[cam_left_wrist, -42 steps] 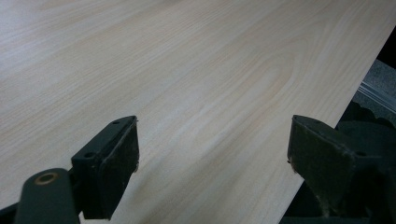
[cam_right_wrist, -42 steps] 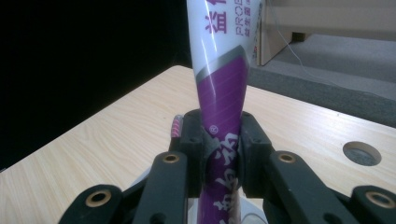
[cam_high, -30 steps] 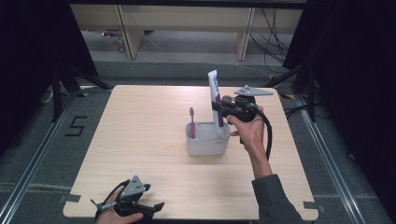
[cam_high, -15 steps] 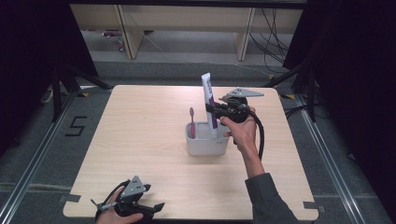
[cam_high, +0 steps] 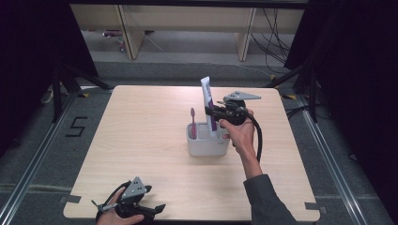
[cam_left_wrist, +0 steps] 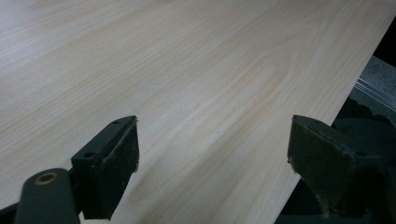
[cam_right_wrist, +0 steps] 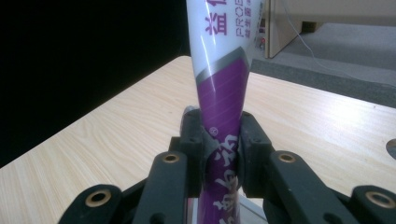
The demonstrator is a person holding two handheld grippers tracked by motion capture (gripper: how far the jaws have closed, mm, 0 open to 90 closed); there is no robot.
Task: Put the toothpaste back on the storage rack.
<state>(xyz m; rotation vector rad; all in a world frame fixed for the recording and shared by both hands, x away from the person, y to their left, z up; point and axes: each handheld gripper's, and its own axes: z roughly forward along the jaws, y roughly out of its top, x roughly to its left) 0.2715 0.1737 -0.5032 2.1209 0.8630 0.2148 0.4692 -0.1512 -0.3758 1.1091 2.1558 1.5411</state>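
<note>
Bottom left of the high view first: our left gripper [cam_high: 157, 207] rests at the near edge of the table [cam_high: 141, 136], jaws spread wide with nothing between them, bare wood grain showing past them in the left gripper view. Moving right, just left of centre, a pink toothbrush [cam_high: 192, 123] stands upright in the left slot of the grey holder [cam_high: 206, 146]. Right of it, we've got the toothpaste tube [cam_high: 209, 107] standing tall, its lower end down in the holder's right slot as far as we can judge. Our right gripper [cam_high: 210, 111] is clamped on it, jaws pinching the purple part of the tube [cam_right_wrist: 223, 121] tightly.

We'd call this the seating step: tube going into the holder. Next we'd want it lowered straight, then the jaws eased apart without tipping it.

Hard to read: the tube's cap end sits behind the holder wall, so whether it touches bottom we can't tell.
</note>
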